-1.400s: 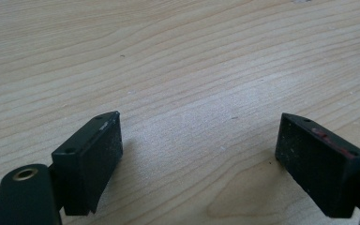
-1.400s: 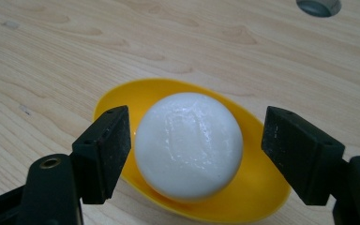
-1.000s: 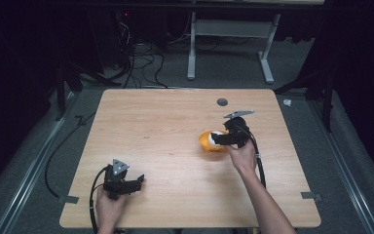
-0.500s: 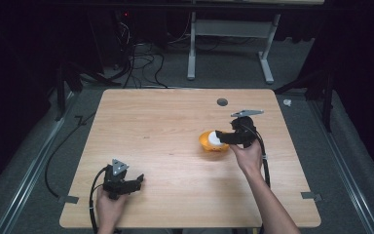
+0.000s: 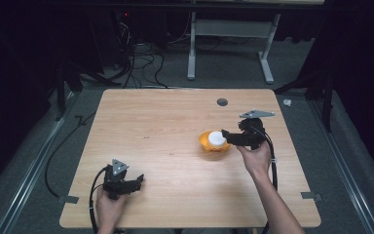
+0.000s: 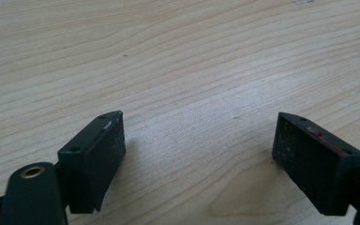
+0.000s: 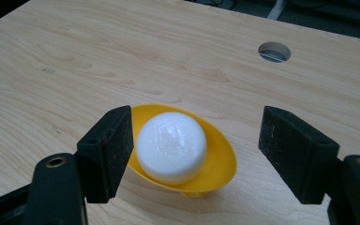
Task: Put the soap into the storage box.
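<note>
Ok, near to far:
Worktop (image 5: pixel 165 126): light wood grain, rectangular, mostly bare.
Left hand-held gripper (image 5: pixel 135 181): near-left corner, held low over the wood, jaws spread wide with just bare wood between them in the left gripper view.
Cable (image 5: pixel 95 195): black, loops from that gripper off the near edge.
Right hand-held gripper (image 5: pixel 226 137): right of centre, jaws spread, pointing left at the bowl, not touching it; grey plate on top.
Yellow bowl (image 7: pixel 222 157): shallow, right of centre on the wood, between the right jaws in the right gripper view.
White ball (image 7: pixel 171 146): glossy, sits in the bowl.
Round hole (image 5: pixel 222 102): in the wood beyond the bowl, near the far edge.
Floor: grey, dark room around.
Far side: white frame legs (image 5: pixel 192 53), tangle of black cables (image 5: pixel 139 58).
</note>
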